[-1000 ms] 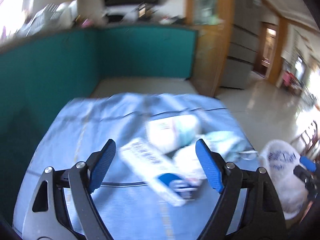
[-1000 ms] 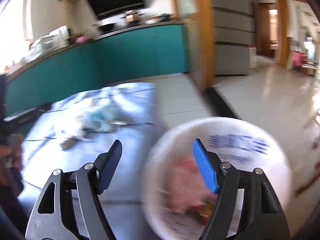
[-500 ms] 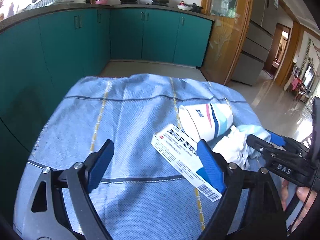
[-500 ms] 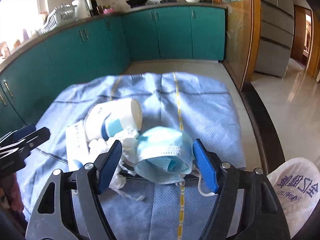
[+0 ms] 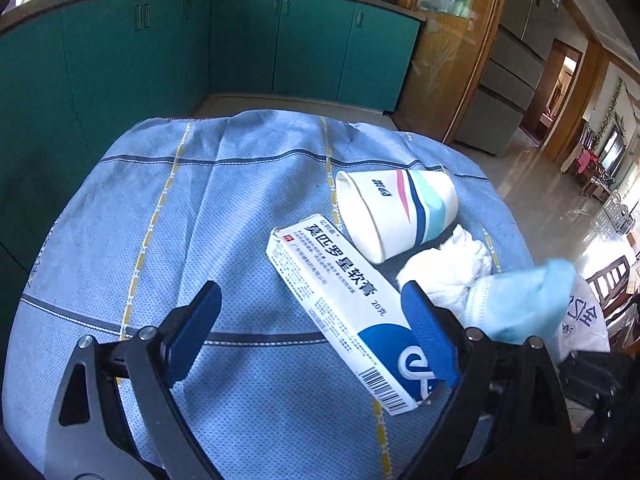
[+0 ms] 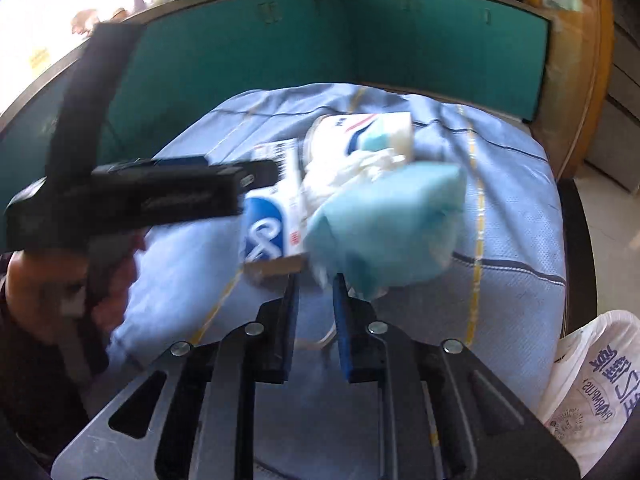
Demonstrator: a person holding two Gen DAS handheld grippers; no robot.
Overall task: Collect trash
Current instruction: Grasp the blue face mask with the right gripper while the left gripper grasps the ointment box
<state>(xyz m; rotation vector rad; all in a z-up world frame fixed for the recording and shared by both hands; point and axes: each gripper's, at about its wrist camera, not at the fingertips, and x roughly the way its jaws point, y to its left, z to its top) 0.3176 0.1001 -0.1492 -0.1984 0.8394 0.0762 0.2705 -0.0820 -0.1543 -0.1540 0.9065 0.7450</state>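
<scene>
A blue face mask [image 6: 386,220] is pinched by the closed right gripper [image 6: 314,280], while the ointment box [image 5: 344,304] is straddled, ungripped, by the left gripper [image 5: 316,320], whose jaws have just been widening. A tipped paper cup [image 5: 396,212], its inside unseen, and crumpled tissue [image 5: 444,272] are left on the blue cloth [image 5: 180,220]; a white plastic bag [image 6: 592,380] is seen at its edge, teal cabinets [image 5: 120,52] behind.

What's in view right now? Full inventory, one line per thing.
face mask: 1, light blue, lifted off the cloth, pinched by the right gripper
ointment box: 1, white and blue, flat on the cloth between the left gripper's fingers
paper cup: 1, white with stripes, on its side behind the box
tissue: 1, white, crumpled, beside the cup
plastic bag: 1, white, printed, off the cloth's right edge
tablecloth: 1, blue, covers the table
cabinets: teal, behind
left gripper: open over the box
right gripper: just closed on the mask
</scene>
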